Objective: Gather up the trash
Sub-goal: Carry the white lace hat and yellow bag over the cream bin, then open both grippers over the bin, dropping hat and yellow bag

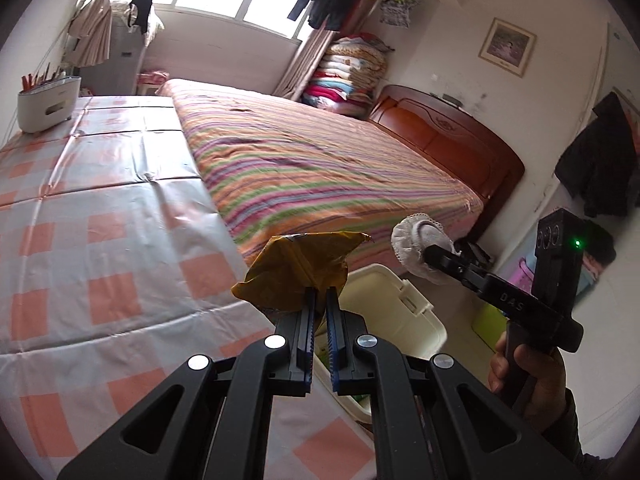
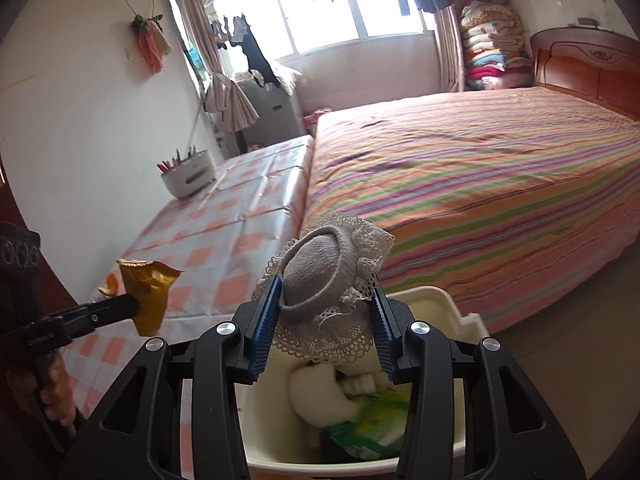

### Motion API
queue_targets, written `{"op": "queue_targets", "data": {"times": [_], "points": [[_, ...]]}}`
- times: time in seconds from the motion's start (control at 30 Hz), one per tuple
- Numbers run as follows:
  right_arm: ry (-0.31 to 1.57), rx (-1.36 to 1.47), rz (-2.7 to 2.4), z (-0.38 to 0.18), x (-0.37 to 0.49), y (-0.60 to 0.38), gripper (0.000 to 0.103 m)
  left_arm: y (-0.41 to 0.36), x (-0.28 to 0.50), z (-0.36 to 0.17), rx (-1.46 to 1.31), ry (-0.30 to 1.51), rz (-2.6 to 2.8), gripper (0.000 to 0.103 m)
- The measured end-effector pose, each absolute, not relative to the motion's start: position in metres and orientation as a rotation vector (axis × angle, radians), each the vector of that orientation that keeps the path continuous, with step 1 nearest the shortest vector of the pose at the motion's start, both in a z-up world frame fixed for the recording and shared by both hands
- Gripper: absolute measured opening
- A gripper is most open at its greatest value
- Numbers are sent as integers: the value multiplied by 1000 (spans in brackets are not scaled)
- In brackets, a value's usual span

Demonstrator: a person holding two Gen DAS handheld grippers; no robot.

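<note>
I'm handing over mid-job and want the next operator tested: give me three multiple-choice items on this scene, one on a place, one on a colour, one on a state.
1. Where is the bin?
A. on the bed
B. on the floor, below the right gripper
C. on the table

2. What colour is the wrapper in the left gripper?
A. golden yellow
B. blue
C. red

3. How is the right gripper?
A. empty, jaws wide
B. out of view
C. closed on a grey sock with lace trim

Answers:
1 B: its rim shows under the jaws, beside the bed.
2 A: crinkled gold foil.
3 C: both pads press the sock's sides.
</note>
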State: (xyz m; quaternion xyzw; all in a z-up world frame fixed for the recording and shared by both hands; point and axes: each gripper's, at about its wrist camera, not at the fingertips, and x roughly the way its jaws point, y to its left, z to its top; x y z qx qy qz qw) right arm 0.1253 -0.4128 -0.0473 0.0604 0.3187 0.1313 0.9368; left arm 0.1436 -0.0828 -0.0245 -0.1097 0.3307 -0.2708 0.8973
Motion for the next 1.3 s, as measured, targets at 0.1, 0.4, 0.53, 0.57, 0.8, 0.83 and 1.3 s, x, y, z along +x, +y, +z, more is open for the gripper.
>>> {"op": "queue_targets", "data": {"times": [0.1,0.4,0.53,0.57,0.8,0.83,1.3], "points": [[664,94,238,-52,121,-415,41,-91,142,-27,-219,696,-581,6],[749,61,212,-78,127,-413,42,-110,141,-37,-191,735,-610,6],[771,70,220,-81,131,-407,47,-116,142,-41,-179,748,-618,6],[770,75,221,-81,131,-407,50,-117,144,-42,-175,749,-616,6],[720,126,234,-63,129,-409,61,-123,147,-46,-163,772,-616,6],[709,140,230,-61,128,-411,61,-125,148,-47,-161,777,-617,6],[517,342,150,-25,111,-473,65,-179,167,-54,-117,822,-680,6]]}}
